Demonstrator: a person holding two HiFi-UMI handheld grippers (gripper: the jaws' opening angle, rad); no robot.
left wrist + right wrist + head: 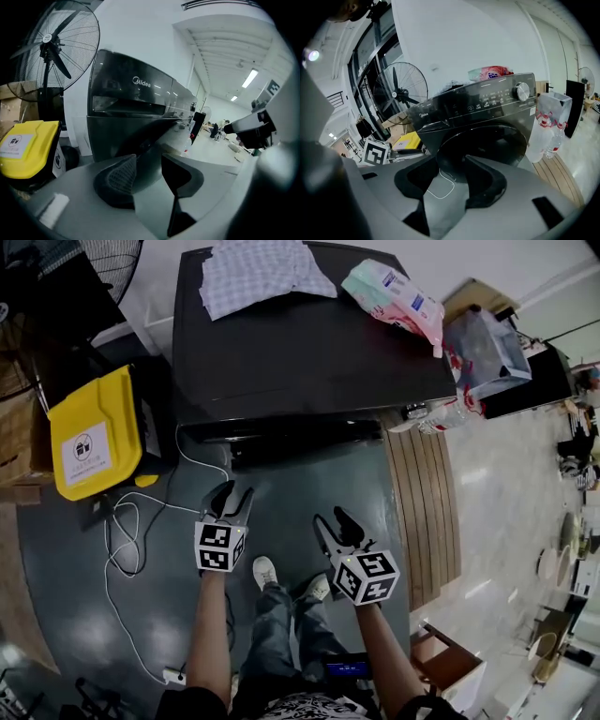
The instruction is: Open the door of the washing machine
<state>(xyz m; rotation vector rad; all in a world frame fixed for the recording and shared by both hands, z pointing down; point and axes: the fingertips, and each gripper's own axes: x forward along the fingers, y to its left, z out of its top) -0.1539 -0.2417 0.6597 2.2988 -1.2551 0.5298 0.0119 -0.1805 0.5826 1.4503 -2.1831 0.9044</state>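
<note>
Washing machine door [487, 140], a dark, glossy round panel, is shut. It lies straight ahead of the right tool [450, 166] and a little above the gap between its jaws. That tool stands wide and empty, well short of the door. The left tool [147, 161] is also spread with nothing between its jaws. It faces the left front corner of the washing machine [309, 352], so the door is off to its right.

No handle or recess shows on the door from here. I judge the main risk is that a tool closes on the smooth rim and slides off, or pulls at the hinge side and tugs the whole machine. A jerk like that could shift the checked cloth [262, 273] and the packet [394, 296] lying on top.

A bag of bottles [548, 124] stands just to the right of the door as the right tool sees it, and a swinging door might knock it. A yellow bin [26, 145] sits to the left of the left tool. A white cable [127, 531] loops over the floor beside that tool, close to the person's feet, where a step forward could catch it.
</note>
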